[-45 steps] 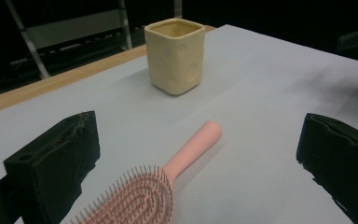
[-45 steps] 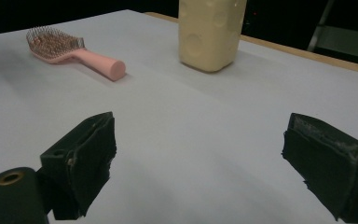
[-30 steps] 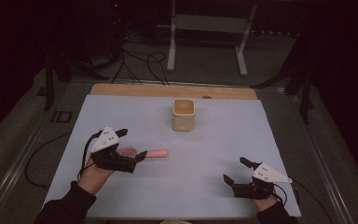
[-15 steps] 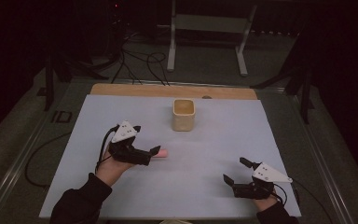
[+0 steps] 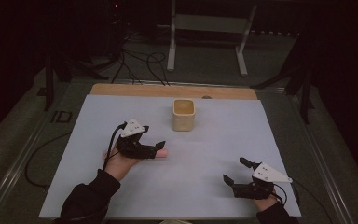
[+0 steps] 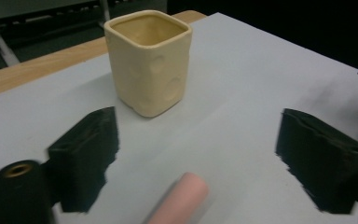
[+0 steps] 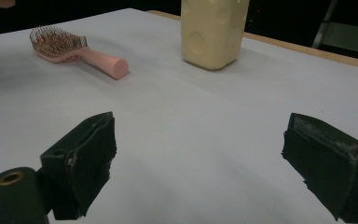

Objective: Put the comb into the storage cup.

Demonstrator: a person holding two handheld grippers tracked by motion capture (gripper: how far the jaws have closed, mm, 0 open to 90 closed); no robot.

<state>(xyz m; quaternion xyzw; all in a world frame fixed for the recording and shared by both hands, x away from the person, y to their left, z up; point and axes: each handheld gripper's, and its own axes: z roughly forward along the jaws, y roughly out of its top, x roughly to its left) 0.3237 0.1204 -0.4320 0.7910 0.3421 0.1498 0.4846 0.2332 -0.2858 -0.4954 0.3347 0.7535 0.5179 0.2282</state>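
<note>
- The left hand-held gripper (image 5: 154, 148) hovers low over the pink hairbrush (image 7: 77, 52), jaws spread to either side of the handle; they have just been narrowing, yet the pads stand clear of it, so nothing is grasped.
- In the left gripper view the handle's rounded end (image 6: 186, 191) pokes forward between the jaws, its long axis running along the gripper's reach toward the cream cup (image 5: 183, 114).
- The brush lies flat on the tabletop (image 5: 223, 140), bristles up, with the cup just beyond it.
- The right hand-held gripper (image 5: 235, 175) rests released near the front edge, well apart; the left hand is plainly nearer.
</note>
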